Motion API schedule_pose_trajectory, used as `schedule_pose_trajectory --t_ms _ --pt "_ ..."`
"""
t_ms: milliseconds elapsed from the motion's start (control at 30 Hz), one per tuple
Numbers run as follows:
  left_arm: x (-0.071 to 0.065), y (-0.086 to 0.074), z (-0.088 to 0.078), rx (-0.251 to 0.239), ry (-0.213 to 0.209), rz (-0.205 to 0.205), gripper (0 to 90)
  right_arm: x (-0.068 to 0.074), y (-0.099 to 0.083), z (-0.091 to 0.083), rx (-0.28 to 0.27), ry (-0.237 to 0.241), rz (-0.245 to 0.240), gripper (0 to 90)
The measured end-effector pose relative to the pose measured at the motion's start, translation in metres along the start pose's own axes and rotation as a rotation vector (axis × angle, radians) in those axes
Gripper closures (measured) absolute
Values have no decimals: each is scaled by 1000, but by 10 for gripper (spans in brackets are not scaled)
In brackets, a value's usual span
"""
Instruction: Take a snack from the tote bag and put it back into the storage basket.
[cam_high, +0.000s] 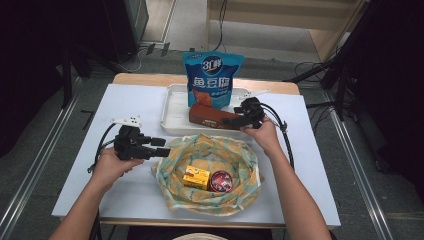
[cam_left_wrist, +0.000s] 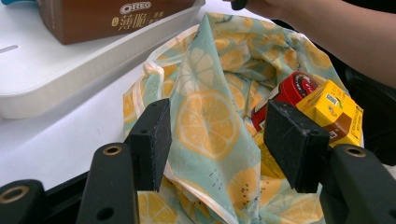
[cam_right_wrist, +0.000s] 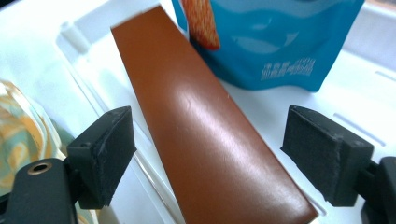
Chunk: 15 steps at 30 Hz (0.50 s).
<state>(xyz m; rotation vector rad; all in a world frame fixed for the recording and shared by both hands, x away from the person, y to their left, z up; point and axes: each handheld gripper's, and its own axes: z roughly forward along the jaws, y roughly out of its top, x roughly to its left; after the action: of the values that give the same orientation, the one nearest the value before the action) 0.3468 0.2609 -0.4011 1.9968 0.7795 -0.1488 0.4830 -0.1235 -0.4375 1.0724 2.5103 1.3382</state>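
**Box in the tray, fingers wide**

We have the right gripper (cam_high: 235, 120) over the brown box (cam_right_wrist: 210, 135), which lies flat in the white tray (cam_high: 172, 120), just in front of the blue pouch (cam_high: 212, 77) that stands at the tray's back. In the right gripper view the fingers (cam_right_wrist: 105, 151) stand wide apart, one on each side of the box, and neither pad touches it. So the box rests free in the tray.

How will it handle? We judge it light and stiff, a cardboard biscuit box with a glossy skin, so it may slip under a weak pinch. The best hold looks to be across its narrow width, near the middle, with the pads flat on the long sides. Squeeze too hard and the card could dent.

The right hand (cam_high: 262, 135) reaches forward over the bag's (cam_high: 207, 172) far rim, wrist bent toward the tray. The left gripper (cam_high: 162, 147) lies low and level at the bag's left rim. Its fingers (cam_left_wrist: 152, 137) are apart with a fold of the lemon-print cloth between them; the pads do not press it. Inside the bag sit a yellow carton (cam_high: 196, 177) and a red tin (cam_high: 221, 181), side by side.
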Motion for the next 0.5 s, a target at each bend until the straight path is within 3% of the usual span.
schedule_pose_trajectory --t_ms 100,200,500 --pt "1 0 -1 0 0 -2 423 5 4 -6 -31 2 -6 222" --pt "0 0 -1 -1 1 -3 423 13 7 -13 -59 18 -29 333" --pt "0 0 -1 2 7 -1 423 32 7 -11 -50 60 -77 523"
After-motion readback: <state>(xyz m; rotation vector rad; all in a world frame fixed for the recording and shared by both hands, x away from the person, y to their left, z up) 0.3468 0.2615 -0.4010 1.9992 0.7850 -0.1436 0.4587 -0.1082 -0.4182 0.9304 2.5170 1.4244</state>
